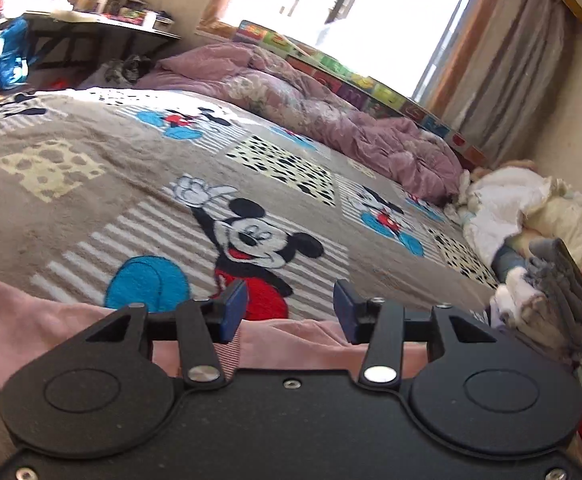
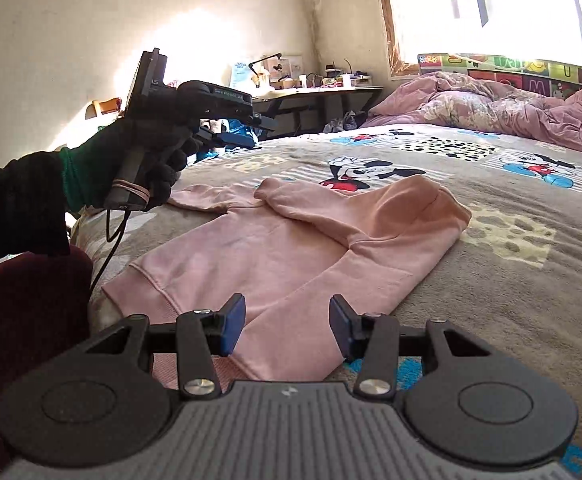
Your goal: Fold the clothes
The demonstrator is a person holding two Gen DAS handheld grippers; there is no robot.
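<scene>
A pink hoodie [image 2: 275, 248] lay flat on the Mickey Mouse blanket [image 2: 491, 280] covering the bed, close to the bed's near edge. Its long axis ran from the ribbed hem by the near-left edge toward the hood, which pointed away to the right, toward the middle of the bed. One sleeve was folded across the chest; the other stretched down toward the right gripper [image 2: 287, 326], whose blue-padded jaws were spread apart with that sleeve's end lying between and beneath them, gripping nothing. The left gripper [image 1: 289, 308] hovered just above a pink edge of the hoodie [image 1: 31, 320], its jaws likewise spread and empty. A crumpled purple duvet [image 2: 511, 108] lay along the bed's far edge under the window.
</scene>
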